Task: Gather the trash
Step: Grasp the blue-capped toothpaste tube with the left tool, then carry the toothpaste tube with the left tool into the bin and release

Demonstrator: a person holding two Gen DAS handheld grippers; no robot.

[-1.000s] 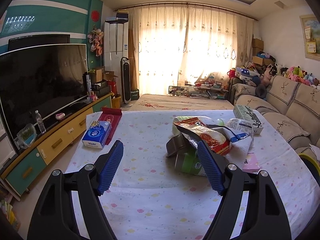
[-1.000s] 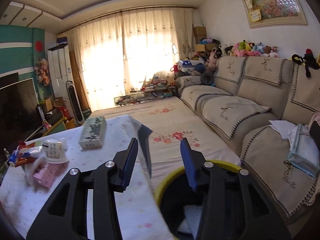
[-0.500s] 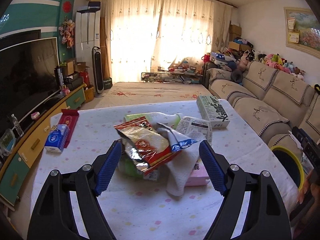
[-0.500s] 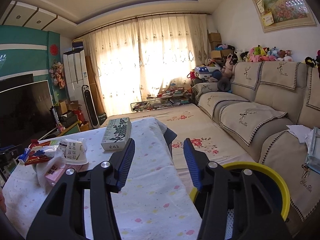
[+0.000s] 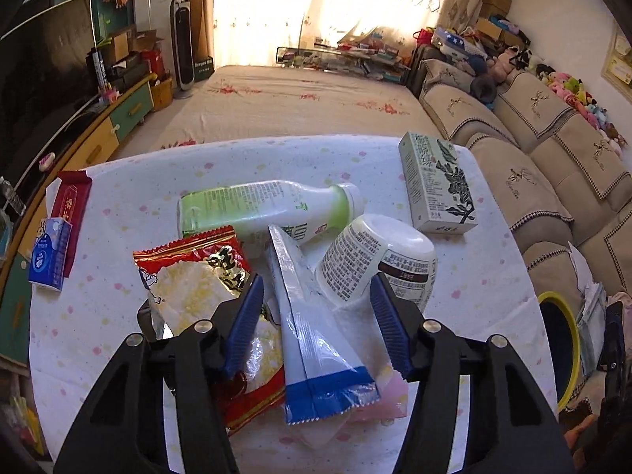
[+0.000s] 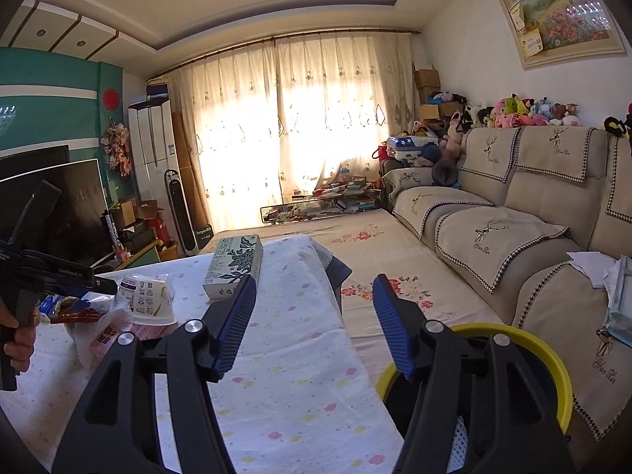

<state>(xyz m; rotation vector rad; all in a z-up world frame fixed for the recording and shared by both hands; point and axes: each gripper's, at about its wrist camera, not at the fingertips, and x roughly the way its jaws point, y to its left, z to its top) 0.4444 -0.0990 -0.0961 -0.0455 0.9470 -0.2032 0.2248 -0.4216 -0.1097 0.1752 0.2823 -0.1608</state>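
Note:
A heap of trash lies on the dotted tablecloth (image 5: 324, 158): a silver and blue wrapper (image 5: 312, 339), a red snack bag (image 5: 197, 284), a tipped white cup (image 5: 379, 260), a green and white bottle (image 5: 260, 205) and a pink packet (image 5: 385, 401) under white tissue. My left gripper (image 5: 316, 308) is open, its jaws either side of the silver wrapper. My right gripper (image 6: 314, 316) is open and empty, above the table's right edge beside the yellow-rimmed bin (image 6: 525, 351). The cup (image 6: 148, 296) and the left gripper's body (image 6: 47, 272) show at left in the right wrist view.
A green floral tissue box (image 5: 434, 181) lies at the table's far right, also in the right wrist view (image 6: 235, 264). A blue tissue pack (image 5: 49, 252) and red pack (image 5: 71, 201) lie at the left. Sofa (image 6: 513, 213) on the right, TV cabinet (image 5: 98, 138) on the left.
My left gripper has moved forward and down onto the trash heap and its jaws have narrowed around the silver wrapper. My right gripper has risen and swung left from over the bin toward the table.

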